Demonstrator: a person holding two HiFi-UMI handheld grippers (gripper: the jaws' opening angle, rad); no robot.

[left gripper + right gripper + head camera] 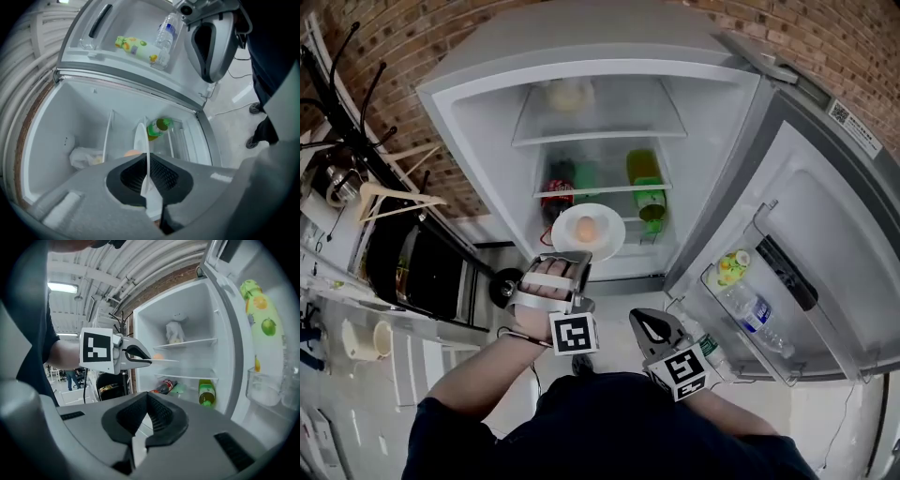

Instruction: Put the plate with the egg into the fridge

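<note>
Basically mid-carry: left gripper [569, 262] jaws clamped the plate [607, 223] with egg [587, 228], right gripper [653, 330] jaws were together, empty; next needed a level slide into the fridge [483, 127].

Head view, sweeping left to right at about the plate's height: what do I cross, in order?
wooden hanger → plate carrying the egg → green bottle on the fridge shelf → water bottle in the door rack. The red-labelled bottle behind the plate overlaps it, so it is left out.
</note>
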